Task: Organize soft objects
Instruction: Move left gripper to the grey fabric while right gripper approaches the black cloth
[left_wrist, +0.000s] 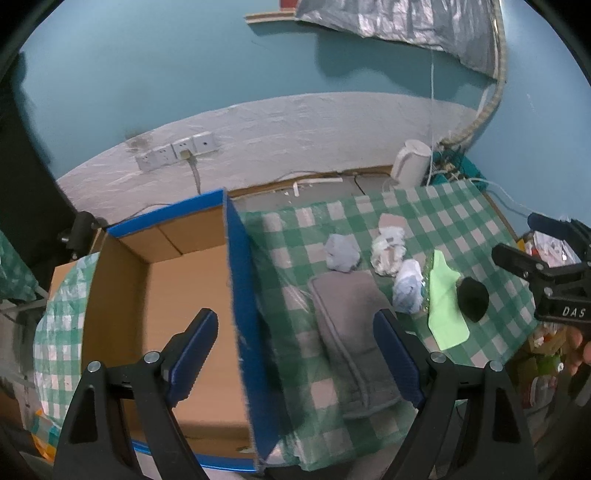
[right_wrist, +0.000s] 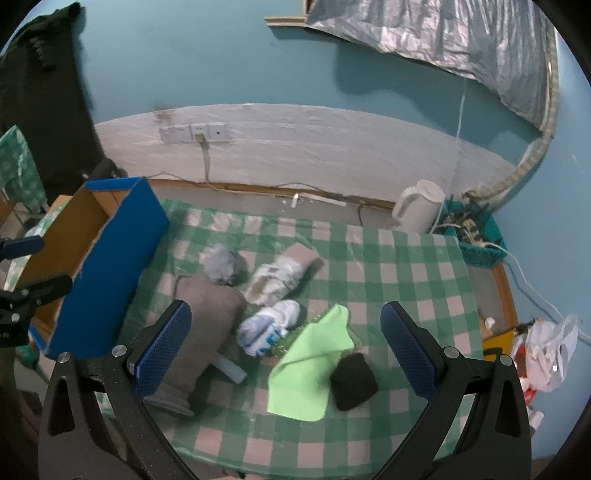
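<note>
An open blue cardboard box (left_wrist: 236, 280) (right_wrist: 110, 266) stands at the left of the green checked tablecloth (right_wrist: 388, 288). Soft things lie on the cloth: a folded grey towel (left_wrist: 351, 332) (right_wrist: 207, 317), a grey-blue bundle (left_wrist: 341, 253) (right_wrist: 221, 264), two white bundles (left_wrist: 388, 251) (right_wrist: 277, 280), a light green cloth (left_wrist: 445, 310) (right_wrist: 314, 365) and a black sponge (left_wrist: 472, 297) (right_wrist: 352, 380). My left gripper (left_wrist: 295, 350) is open and empty, straddling the box's right wall. My right gripper (right_wrist: 288, 343) (left_wrist: 532, 251) is open and empty above the cloths.
A white kettle (right_wrist: 419, 210) (left_wrist: 410, 166) stands at the back right by a teal basket of cables (right_wrist: 476, 236). Wall sockets (right_wrist: 195, 133) with a cord sit on the wall. Plastic bags (right_wrist: 546, 350) lie right of the table.
</note>
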